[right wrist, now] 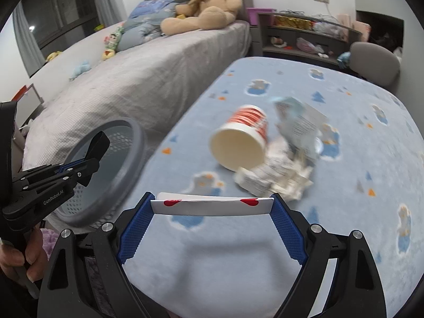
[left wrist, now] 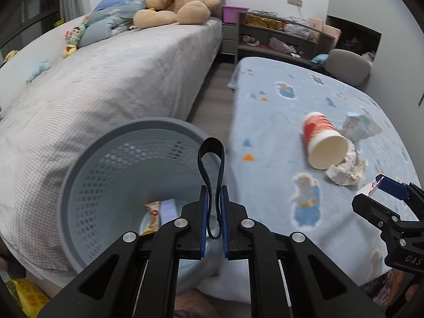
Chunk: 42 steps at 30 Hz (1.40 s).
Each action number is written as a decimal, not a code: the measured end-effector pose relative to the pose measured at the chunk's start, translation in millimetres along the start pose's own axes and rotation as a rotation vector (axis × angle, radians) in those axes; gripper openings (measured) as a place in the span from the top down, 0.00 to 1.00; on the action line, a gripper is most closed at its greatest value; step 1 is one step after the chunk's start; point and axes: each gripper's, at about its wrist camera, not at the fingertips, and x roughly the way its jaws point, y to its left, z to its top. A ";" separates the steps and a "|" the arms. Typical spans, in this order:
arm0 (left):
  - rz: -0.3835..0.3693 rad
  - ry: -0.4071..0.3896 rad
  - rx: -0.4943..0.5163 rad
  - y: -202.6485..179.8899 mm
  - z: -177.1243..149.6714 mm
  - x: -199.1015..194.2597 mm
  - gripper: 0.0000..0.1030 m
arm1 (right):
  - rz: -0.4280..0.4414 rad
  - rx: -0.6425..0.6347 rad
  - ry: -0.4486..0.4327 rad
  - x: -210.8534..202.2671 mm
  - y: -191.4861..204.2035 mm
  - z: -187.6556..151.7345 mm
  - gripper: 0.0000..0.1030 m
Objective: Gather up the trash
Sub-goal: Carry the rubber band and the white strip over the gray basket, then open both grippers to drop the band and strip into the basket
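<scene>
My left gripper (left wrist: 214, 189) is shut on a black rubber loop (left wrist: 212, 159), which sticks up above the grey perforated basket (left wrist: 79, 175). Some wrappers (left wrist: 155, 216) lie in the basket's bottom. In the right wrist view my right gripper (right wrist: 212, 198) stands wide with a white card with red marks (right wrist: 212, 206) clamped end to end between its blue pads. Beyond it on the blue blanket (right wrist: 344, 212) a red paper cup (right wrist: 242, 140) lies on its side, with crumpled paper (right wrist: 275, 180) and a pale carton (right wrist: 299, 124) against it. The left gripper (right wrist: 87, 163) hangs beside the basket (right wrist: 137, 143).
A grey bed (left wrist: 119, 79) with a teddy bear (left wrist: 180, 2) and small plush toys lies left of the basket. A shelf unit (left wrist: 278, 34) and a grey chair (left wrist: 347, 65) stand behind the blanket. A yellow bag (left wrist: 26, 296) sits at lower left. A hand (right wrist: 23, 259) grips the left gripper's handle.
</scene>
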 end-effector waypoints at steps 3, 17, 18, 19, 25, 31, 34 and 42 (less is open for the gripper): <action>0.027 -0.010 -0.033 23.0 2.3 -2.3 0.91 | 0.029 -0.045 -0.008 6.9 25.2 10.0 0.18; 0.117 -0.034 -0.145 102.8 6.3 -1.6 0.91 | 0.141 -0.200 -0.018 43.7 125.7 50.0 0.18; 0.121 -0.034 -0.150 106.7 6.4 -0.7 0.91 | 0.146 -0.212 -0.018 46.6 131.6 52.2 0.18; 0.124 -0.034 -0.153 109.4 6.2 -0.2 0.91 | 0.151 -0.222 -0.017 49.5 137.2 53.9 0.18; 0.136 -0.020 -0.173 127.6 5.1 7.6 0.91 | 0.173 -0.252 0.031 77.3 155.7 60.7 0.17; 0.115 0.004 -0.187 135.9 3.4 18.6 0.91 | 0.185 -0.261 0.061 92.3 159.7 59.6 0.17; 0.098 0.012 -0.189 135.9 3.0 22.4 0.91 | 0.189 -0.263 0.068 96.0 159.3 59.7 0.18; 0.094 0.004 -0.193 137.0 1.3 21.7 0.75 | 0.196 -0.254 0.062 97.0 158.3 61.1 0.17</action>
